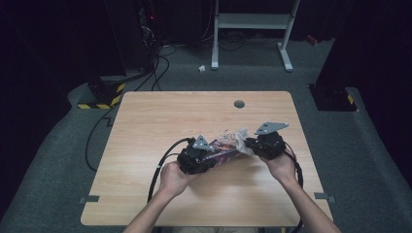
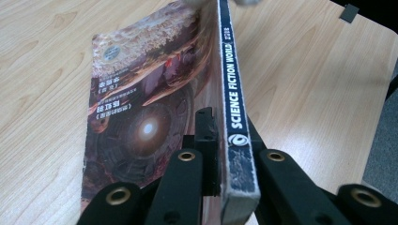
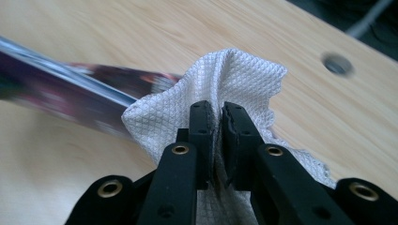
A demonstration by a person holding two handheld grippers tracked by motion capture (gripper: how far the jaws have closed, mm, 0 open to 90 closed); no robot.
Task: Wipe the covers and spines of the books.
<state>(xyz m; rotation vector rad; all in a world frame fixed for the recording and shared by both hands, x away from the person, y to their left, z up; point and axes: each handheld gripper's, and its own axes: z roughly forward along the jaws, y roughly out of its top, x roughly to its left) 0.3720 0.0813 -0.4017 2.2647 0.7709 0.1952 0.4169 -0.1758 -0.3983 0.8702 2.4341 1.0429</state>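
A magazine (image 2: 155,93) with a dark, ornate cover and a blue spine reading SCIENCE FICTION WORLD is held on edge above the table, tilted. My left gripper (image 2: 230,140) is shut on its spine end; from above that gripper (image 1: 197,156) sits at the table's middle. A white, waffle-textured cloth (image 3: 211,89) is bunched between the jaws of my right gripper (image 3: 218,117), which is shut on it. The cloth (image 1: 243,137) lies against the far end of the magazine (image 1: 224,145), with the right gripper (image 1: 265,143) just to its right.
The wooden table (image 1: 160,116) has a round grey cable hole (image 1: 239,104) near its far edge. Black cables trail from both grippers off the near edge. A white desk frame (image 1: 252,29) and cables stand on the floor beyond.
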